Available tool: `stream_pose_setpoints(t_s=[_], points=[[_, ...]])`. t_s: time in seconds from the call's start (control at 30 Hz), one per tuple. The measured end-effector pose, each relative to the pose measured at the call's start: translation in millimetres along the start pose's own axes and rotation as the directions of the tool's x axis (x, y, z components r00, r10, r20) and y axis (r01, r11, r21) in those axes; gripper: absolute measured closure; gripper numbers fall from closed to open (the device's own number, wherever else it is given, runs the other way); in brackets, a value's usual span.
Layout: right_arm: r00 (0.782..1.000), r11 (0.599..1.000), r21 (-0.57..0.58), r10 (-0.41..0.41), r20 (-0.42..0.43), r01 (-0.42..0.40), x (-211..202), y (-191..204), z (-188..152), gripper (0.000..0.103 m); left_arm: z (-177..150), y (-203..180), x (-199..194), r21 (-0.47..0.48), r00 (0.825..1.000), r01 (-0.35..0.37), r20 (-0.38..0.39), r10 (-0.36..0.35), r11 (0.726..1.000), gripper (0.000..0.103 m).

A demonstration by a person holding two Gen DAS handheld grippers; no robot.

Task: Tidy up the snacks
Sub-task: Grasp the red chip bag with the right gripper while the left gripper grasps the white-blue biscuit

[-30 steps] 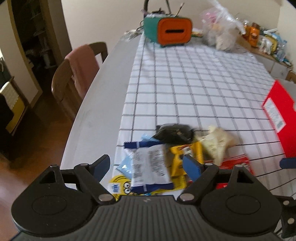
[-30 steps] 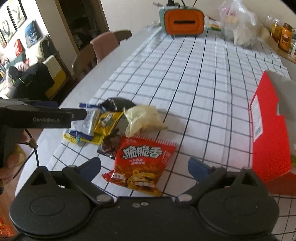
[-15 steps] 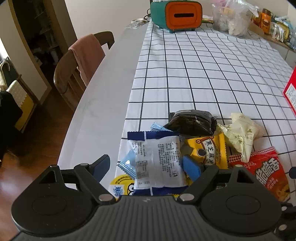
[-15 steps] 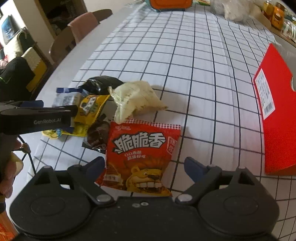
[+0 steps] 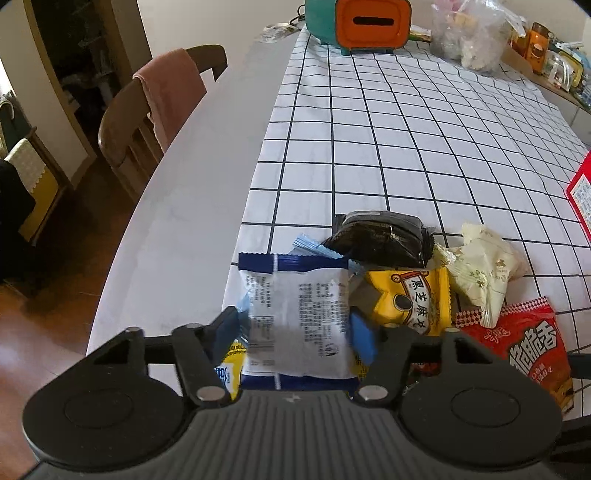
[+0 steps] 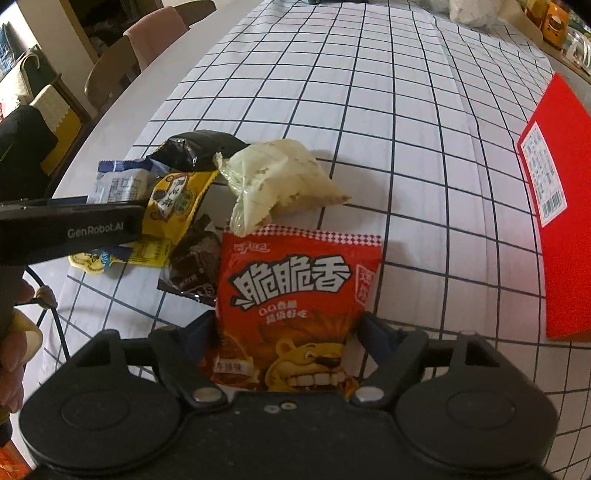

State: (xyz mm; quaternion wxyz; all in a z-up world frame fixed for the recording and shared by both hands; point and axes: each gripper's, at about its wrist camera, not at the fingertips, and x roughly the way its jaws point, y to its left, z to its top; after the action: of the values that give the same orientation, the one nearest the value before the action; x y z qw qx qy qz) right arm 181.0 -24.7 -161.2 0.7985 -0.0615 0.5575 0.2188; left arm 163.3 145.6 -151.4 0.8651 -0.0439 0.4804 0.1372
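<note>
A pile of snack packets lies on the checked tablecloth (image 5: 388, 147). My left gripper (image 5: 295, 328) has its fingers closing against both sides of a white and blue packet (image 5: 299, 317). Beside it lie a yellow packet (image 5: 410, 295), a black packet (image 5: 380, 238), a pale green packet (image 5: 484, 273) and a red lion packet (image 5: 532, 347). My right gripper (image 6: 290, 332) has its fingers against both edges of the red lion packet (image 6: 295, 295). The left gripper's body (image 6: 70, 229) shows at the left of the right wrist view.
A red box (image 6: 561, 206) lies at the right. An orange and teal box (image 5: 365, 22), a clear bag (image 5: 469, 37) and jars stand at the far end. A chair with a pink cloth (image 5: 162, 103) stands left of the table (image 5: 177, 229).
Both grippers moved down and forward onto the pile. The left fingers closed in around the white and blue packet. The right fingers closed in around the red lion packet.
</note>
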Motion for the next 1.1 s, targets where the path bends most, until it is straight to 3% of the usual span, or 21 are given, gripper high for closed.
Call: stream_pose_setpoints(t_s=[0.17,0.23,0.73,1.1], points=[[1.0,1.0,-0.003,-0.006,0.013,0.006,-2.4,-0.7,-1.7,0.028,0.2,2.4,-1.5,-0.013,1.0,0.018,0.001,-0.018,1.0,0.052],[1.0,1.0,0.001,-0.001,0.015,0.001,-3.7,-1.1,-2.5,0.035,0.6,4.1,-2.4,-0.027,1.0,0.027,0.001,-0.027,0.999,0.053],[0.999,0.999,0.04,0.029,0.044,-0.031,-33.0,-15.4,-8.3,0.036,-1.6,13.9,-23.1,-0.079,0.998,0.065,0.007,-0.065,0.995,0.054],[0.99,0.995,0.065,0.063,0.129,-0.071,-80.1,-33.4,-8.0,0.036,-1.3,2.6,-65.1,-0.068,0.995,0.101,0.016,-0.1,0.993,0.054]])
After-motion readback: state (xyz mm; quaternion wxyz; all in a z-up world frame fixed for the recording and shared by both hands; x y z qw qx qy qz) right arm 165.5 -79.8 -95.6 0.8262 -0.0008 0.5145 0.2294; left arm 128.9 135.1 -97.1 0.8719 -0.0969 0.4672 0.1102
